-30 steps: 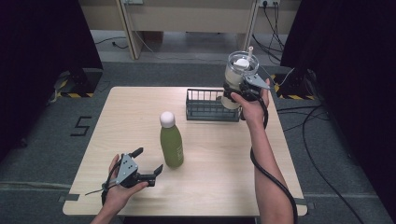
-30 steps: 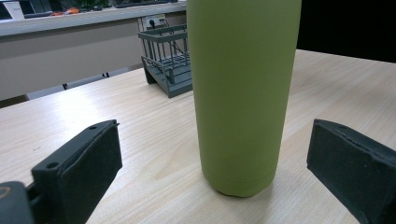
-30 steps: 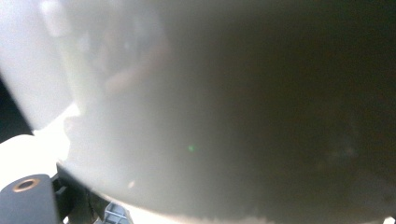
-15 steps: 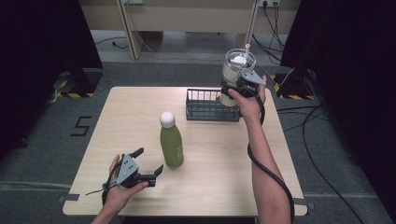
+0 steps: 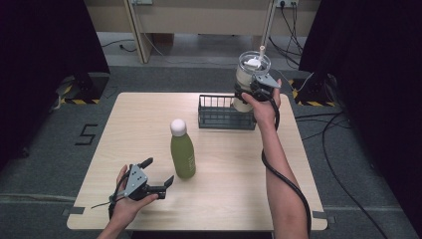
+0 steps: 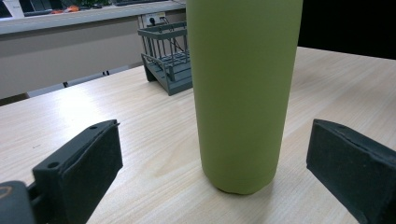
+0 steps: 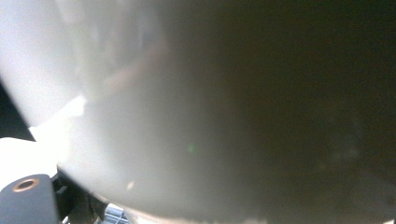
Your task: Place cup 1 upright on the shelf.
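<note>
- The right gripper (image 5: 247, 93) is clamped on a large clear tumbler (image 5: 249, 79) and holds it in the air above the right end of the wire rack (image 5: 219, 119), at the far side of the table (image 5: 149, 124).
- The tumbler is a tall, round cup with see-through walls, a pale milky look inside, a lid with a white piece on it and a white straw (image 5: 262, 50) standing up from the top.
- In the right gripper view the tumbler's smooth, curved wall (image 7: 196, 116) sits right against the lens as a grey-white blur, with one black jaw at the lower left.
- The rack is a low, dark grey oblong basket of thin metal bars, open at the top.
- The left gripper (image 5: 158, 175) rests low at the near left of the table with its jaws spread wide and nothing between the pads.
- Its black pads (image 6: 91, 158) look soft and matte, with square-cut faces.
- Just ahead of them stands a green bottle (image 5: 182, 154), upright, apart from both pads: a smooth matte cylinder with rounded shoulders and a white ball-like cap (image 5: 177, 127).
- The table is pale wood with fine straight grain and a slight sheen.
</note>
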Demonstrator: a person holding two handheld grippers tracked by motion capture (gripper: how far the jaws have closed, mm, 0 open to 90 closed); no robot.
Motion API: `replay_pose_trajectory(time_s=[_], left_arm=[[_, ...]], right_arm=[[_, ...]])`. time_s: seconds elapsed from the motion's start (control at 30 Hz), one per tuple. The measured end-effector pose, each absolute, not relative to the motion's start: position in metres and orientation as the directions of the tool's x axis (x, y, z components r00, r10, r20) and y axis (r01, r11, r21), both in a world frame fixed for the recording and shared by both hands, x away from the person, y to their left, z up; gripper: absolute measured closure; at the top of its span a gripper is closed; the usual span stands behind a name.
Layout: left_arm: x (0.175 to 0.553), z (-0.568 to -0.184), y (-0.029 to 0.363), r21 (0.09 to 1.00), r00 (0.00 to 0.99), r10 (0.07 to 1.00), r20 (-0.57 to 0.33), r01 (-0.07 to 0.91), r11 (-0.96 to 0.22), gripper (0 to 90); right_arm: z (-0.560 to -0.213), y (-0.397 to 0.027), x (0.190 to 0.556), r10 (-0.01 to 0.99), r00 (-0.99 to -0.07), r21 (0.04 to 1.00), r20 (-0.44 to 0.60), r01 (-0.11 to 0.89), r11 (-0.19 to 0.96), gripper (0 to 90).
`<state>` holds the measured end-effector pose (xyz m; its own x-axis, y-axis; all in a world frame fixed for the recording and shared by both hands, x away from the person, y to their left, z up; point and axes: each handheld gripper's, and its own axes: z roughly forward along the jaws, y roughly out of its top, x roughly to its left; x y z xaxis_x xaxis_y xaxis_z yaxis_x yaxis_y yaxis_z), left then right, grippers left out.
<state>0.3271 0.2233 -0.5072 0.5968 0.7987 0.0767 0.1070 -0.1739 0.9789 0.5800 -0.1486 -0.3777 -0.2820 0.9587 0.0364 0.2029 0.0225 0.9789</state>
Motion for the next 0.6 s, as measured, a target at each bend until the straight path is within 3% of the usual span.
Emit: replay_pose_trajectory(time_s=[0.6], left_arm=[[0.3273,-0.5077,0.2227,0.978,0.598,0.798,0.077,0.109,-0.176,2.6]], right_arm=[[-0.3823,-0.1478,0.5887,0.962,-0.273,0.976,0.022,0.213,0.038,10.2]])
